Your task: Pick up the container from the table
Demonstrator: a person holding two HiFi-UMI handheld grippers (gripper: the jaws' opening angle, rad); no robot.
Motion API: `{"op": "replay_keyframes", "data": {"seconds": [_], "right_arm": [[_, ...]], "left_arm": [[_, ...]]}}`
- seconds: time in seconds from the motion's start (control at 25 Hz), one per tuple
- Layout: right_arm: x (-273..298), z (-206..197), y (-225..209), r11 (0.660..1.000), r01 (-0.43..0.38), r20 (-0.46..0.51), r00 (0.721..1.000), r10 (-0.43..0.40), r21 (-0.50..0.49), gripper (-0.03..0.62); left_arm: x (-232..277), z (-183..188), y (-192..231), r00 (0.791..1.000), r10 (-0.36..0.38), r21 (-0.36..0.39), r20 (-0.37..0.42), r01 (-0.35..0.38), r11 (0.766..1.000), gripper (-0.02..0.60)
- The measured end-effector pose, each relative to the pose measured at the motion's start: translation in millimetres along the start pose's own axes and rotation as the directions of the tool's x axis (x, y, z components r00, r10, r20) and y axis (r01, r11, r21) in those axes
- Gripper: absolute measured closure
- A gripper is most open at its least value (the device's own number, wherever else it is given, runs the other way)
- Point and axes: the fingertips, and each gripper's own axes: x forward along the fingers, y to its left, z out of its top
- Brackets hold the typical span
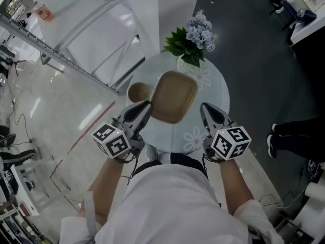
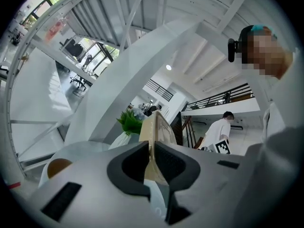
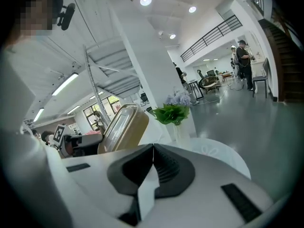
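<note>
The container (image 1: pixel 174 96) is a tan, square dish with rounded corners, held tilted above the round glass table (image 1: pixel 216 80). My left gripper (image 1: pixel 144 109) is shut on its left rim. In the left gripper view the container (image 2: pixel 156 127) stands edge-on, pinched where that gripper (image 2: pixel 152 147) closes on it. My right gripper (image 1: pixel 206 110) hovers just right of the container, shut with nothing in it. In the right gripper view the container (image 3: pixel 121 127) stands to the left of the closed gripper (image 3: pixel 153 149), apart from it.
A vase of pale blue flowers with green leaves (image 1: pixel 195 38) stands at the table's far edge. A small round brown object (image 1: pixel 138 91) sits at the table's left edge, close to the left gripper. White steel framing (image 1: pixel 76 60) lies on the floor to the left.
</note>
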Motion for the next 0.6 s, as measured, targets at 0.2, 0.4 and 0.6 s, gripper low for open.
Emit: {"op": "replay_keyframes", "data": {"seconds": [0.2,0.4,0.6], "right_arm": [[-3.2,7.5,14.3,1.000,-0.007,0.028,1.000,0.007,-0.012,0.572],[-3.5,11.3,28.9,1.000,-0.021,0.045,0.999,0.022,-0.021,0.572],[-5.8,9.9,40.3,0.999,-0.035,0.052,0.998,0.037,-0.029,0.572]], "left_arm": [[-7.5,10.3,-7.1,1.000,-0.014,0.019,0.014,0.013,1.000,0.528],[-15.7,17.3,-11.2,0.999,-0.024,0.033,0.024,0.023,0.999,0.528],[-21.9,20.2,-13.5,0.999,-0.021,0.032,0.036,0.020,0.999,0.528]]}}
